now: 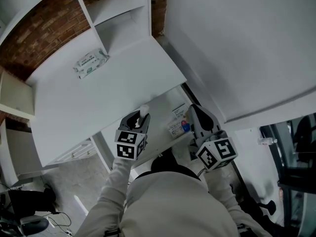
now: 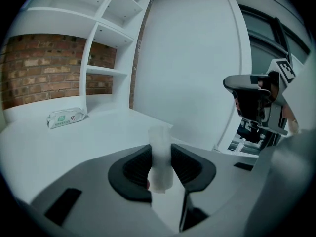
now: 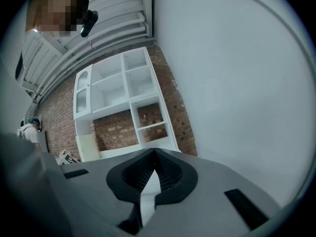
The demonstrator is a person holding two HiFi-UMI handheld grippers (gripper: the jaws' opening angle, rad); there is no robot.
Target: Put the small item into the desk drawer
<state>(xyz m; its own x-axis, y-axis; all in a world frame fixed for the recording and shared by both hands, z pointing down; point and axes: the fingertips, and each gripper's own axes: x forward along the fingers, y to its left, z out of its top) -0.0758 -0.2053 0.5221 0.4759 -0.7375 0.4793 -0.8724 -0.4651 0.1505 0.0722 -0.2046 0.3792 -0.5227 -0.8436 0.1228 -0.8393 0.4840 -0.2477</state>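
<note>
Left gripper (image 2: 160,151) was clamped on a small white bottle (image 2: 160,158), held upright just past the desk (image 1: 98,102) front edge, over the open drawer (image 1: 160,110) under the desk. Right gripper (image 3: 154,154) had its jaws together with nothing between, also off the desk's front edge, near small boxes (image 1: 178,123) in the drawer. Wipes pack (image 1: 91,63) lay toward the desk's back.

The drawer (image 1: 160,116) stands open, jutting out from under the white counter (image 1: 98,93). Over the drawer's left half hangs the left claw (image 1: 139,117), with a small white tube (image 1: 144,111) upright between its jaws. The right claw (image 1: 195,111) is at the drawer's right end. Inside the drawer, between the 2 claws, lie 2 small packets (image 1: 177,127). Well beyond the drawer, a wipes pack (image 1: 91,63) lies on the counter.
</note>
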